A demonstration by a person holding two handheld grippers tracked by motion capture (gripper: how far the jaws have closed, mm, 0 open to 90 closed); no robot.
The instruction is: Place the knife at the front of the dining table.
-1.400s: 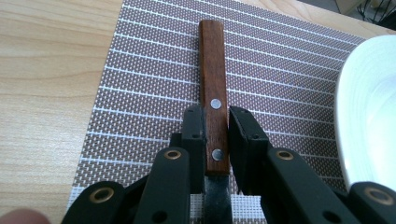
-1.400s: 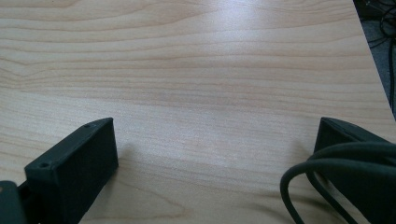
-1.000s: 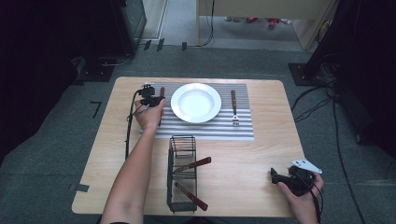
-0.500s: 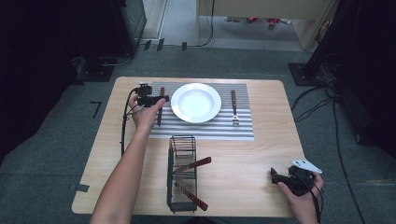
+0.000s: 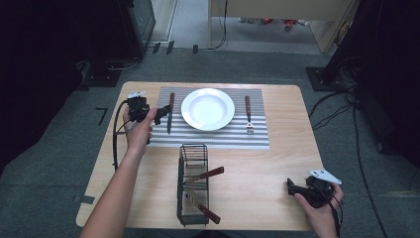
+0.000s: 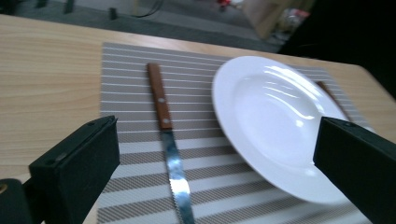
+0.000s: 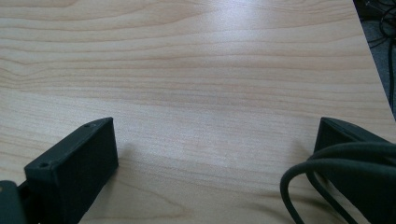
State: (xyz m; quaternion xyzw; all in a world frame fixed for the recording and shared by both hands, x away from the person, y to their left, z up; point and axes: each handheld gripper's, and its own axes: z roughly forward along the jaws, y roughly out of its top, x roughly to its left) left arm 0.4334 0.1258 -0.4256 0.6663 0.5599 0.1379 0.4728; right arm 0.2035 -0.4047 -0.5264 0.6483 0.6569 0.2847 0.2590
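While my left gripper [image 5: 159,115] hangs above the mat's left edge, its jaws have just been opening and stand wide with nothing between them. Below lies the knife [image 6: 167,135], wooden handle riveted, serrated steel blade, flat on the striped woven placemat [image 6: 122,74] just beside the glossy white plate [image 6: 275,116]. I see my right gripper [image 5: 295,187] near the pale wood table's [image 7: 210,70] front right corner, jaws spread and holding nothing.
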